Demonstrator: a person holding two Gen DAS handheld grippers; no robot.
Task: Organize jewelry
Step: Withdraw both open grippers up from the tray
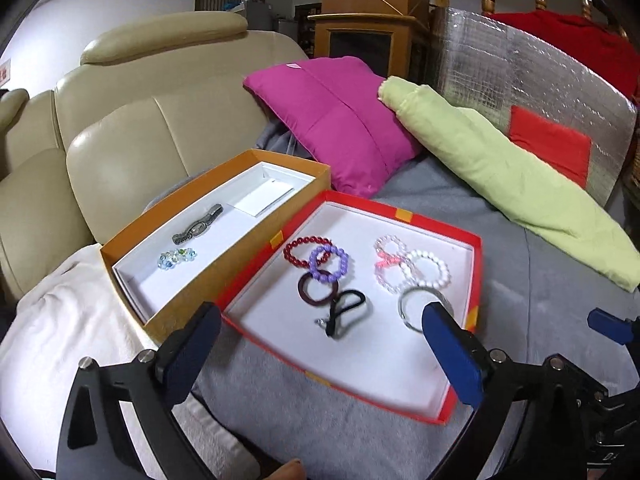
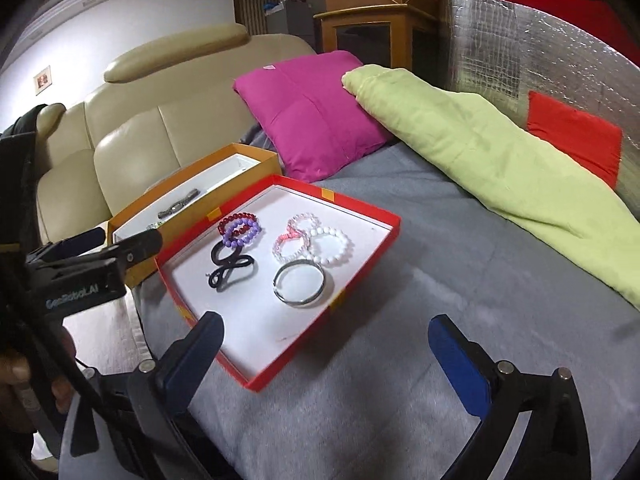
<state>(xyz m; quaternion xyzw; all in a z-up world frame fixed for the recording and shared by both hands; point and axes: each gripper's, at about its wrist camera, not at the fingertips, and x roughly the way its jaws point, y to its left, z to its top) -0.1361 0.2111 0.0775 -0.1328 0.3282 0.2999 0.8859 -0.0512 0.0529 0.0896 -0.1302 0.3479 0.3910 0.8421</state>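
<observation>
The left gripper (image 1: 322, 342) hangs with its two blue-padded fingers (image 1: 454, 356) spread wide, nothing between them. The right gripper (image 2: 328, 354) is likewise wide apart and empty (its pads (image 2: 460, 368) show the same dark blue). In the right wrist view the left gripper appears at the left edge, seen side-on.

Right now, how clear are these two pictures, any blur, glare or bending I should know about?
Left wrist view: strong fisheye bending, dark corners; the red tray and beaded bracelets are fairly sharp, with soft glare on the beige sofa. Right wrist view: same bending; the grey blanket looks smeared near the camera, while the silver bangle stays readable.
</observation>
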